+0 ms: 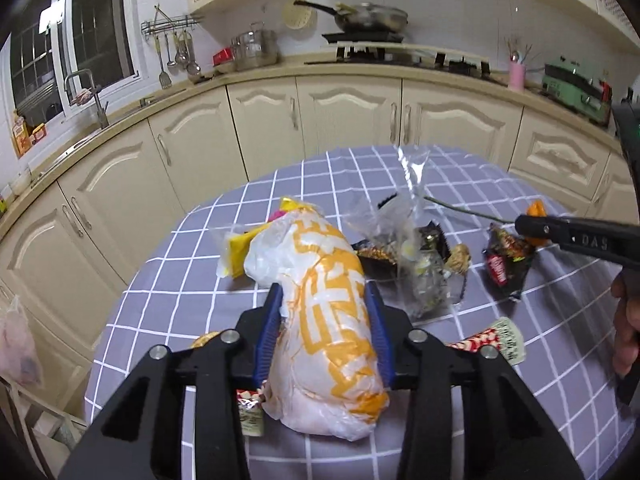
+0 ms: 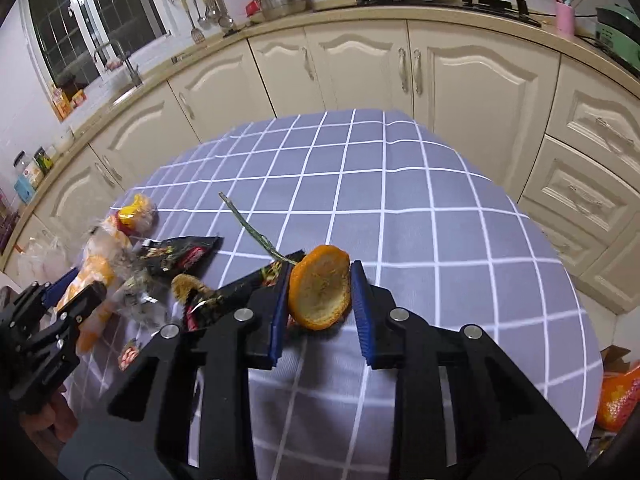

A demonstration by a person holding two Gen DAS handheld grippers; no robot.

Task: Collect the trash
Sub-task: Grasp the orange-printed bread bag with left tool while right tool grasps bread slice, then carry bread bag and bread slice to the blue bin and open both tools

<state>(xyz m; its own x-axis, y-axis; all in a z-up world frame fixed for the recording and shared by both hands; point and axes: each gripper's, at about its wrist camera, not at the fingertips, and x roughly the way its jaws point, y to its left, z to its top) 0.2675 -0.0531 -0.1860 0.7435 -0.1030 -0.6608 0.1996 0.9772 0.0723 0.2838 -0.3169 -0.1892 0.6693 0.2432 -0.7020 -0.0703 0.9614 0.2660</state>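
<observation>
My left gripper (image 1: 326,316) is shut on a white plastic bag with orange print (image 1: 332,320), held over the checked table (image 1: 180,280). My right gripper (image 2: 318,292) is shut on a piece of orange peel (image 2: 320,292), held above the table (image 2: 440,220). It also shows at the right of the left wrist view (image 1: 532,230). Black snack wrappers (image 1: 506,264), a crumpled clear bag (image 1: 404,240), a yellow packet (image 1: 240,248) and a thin green stem (image 2: 252,232) lie on the table. The white bag also shows in the right wrist view (image 2: 96,280).
Cream kitchen cabinets (image 1: 344,120) and a counter with a stove and pan (image 1: 368,20) curve behind the table. A sink and tap (image 1: 92,96) are at the left. An orange bag (image 2: 620,396) sits on the floor at the right of the table.
</observation>
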